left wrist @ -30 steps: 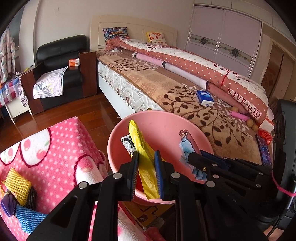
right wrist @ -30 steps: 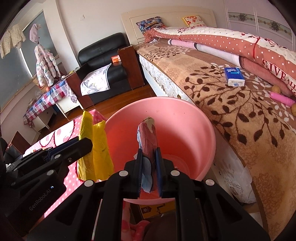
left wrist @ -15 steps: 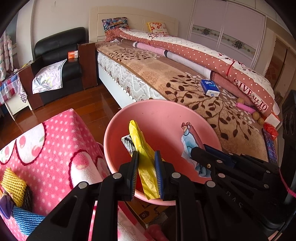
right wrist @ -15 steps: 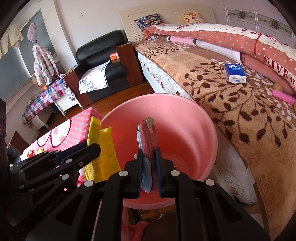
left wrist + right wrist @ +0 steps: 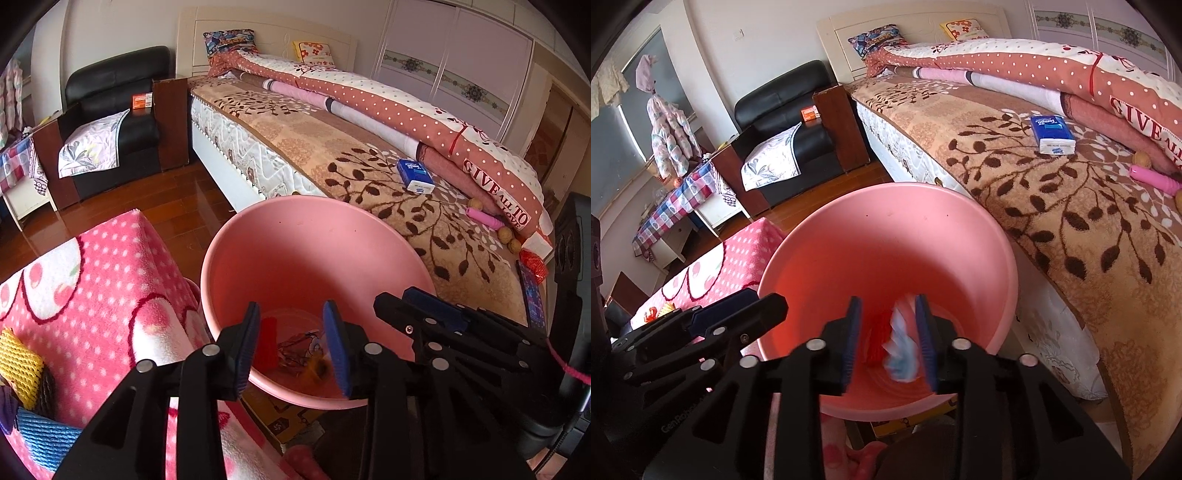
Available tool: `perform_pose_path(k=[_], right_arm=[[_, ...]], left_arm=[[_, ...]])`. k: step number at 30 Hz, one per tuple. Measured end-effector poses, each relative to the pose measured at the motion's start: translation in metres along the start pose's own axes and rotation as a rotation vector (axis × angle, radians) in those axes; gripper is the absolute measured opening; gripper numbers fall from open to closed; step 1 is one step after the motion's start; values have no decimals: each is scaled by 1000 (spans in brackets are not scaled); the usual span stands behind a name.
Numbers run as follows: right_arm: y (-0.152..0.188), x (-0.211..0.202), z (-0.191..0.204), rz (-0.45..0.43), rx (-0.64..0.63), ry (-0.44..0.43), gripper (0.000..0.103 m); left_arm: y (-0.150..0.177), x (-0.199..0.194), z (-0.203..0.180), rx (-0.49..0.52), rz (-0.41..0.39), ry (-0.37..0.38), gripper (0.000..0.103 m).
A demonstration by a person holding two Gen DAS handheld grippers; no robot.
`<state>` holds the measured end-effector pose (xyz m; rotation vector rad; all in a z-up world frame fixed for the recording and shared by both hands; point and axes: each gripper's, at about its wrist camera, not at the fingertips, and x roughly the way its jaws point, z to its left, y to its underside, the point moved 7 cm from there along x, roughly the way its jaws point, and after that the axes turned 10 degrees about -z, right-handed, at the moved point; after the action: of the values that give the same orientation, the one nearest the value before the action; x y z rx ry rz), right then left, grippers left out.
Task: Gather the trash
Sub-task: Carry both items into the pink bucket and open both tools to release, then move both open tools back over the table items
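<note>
A pink bucket (image 5: 303,240) stands between the bed and a pink dotted blanket; it also shows in the right wrist view (image 5: 886,258). My left gripper (image 5: 293,339) is open above its near rim. Wrappers (image 5: 306,350) and a red piece (image 5: 266,343) lie on the bucket's floor. My right gripper (image 5: 888,336) is open over the bucket, and a blurred blue-white wrapper (image 5: 899,347) is falling between its fingers. The right gripper also shows in the left wrist view (image 5: 424,310), and the left one in the right wrist view (image 5: 738,310).
The bed (image 5: 369,166) on the right carries a tissue pack (image 5: 415,175), walnuts and a pink tube (image 5: 484,218). The pink dotted blanket (image 5: 92,288) lies at left with foam nets (image 5: 18,362). A black armchair (image 5: 114,110) stands at the back.
Both grippers have opened. The yellow bag left my left gripper and the blue-red wrapper left my right one; both dropped into the bucket.
</note>
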<state>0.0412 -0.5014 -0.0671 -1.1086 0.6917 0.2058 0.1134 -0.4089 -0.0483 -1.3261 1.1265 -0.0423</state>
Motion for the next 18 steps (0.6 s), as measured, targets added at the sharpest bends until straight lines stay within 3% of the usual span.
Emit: perform_pose_path(k=[12,18], right_arm=[[1,-16,3,-17,-5,-12,34],[2,-30,10,-33,-15,-22,42]], left_arm=[[-4,-17,-1,-7,-23,-14,47],[-4,-32,3,-11,-37,-40,47]])
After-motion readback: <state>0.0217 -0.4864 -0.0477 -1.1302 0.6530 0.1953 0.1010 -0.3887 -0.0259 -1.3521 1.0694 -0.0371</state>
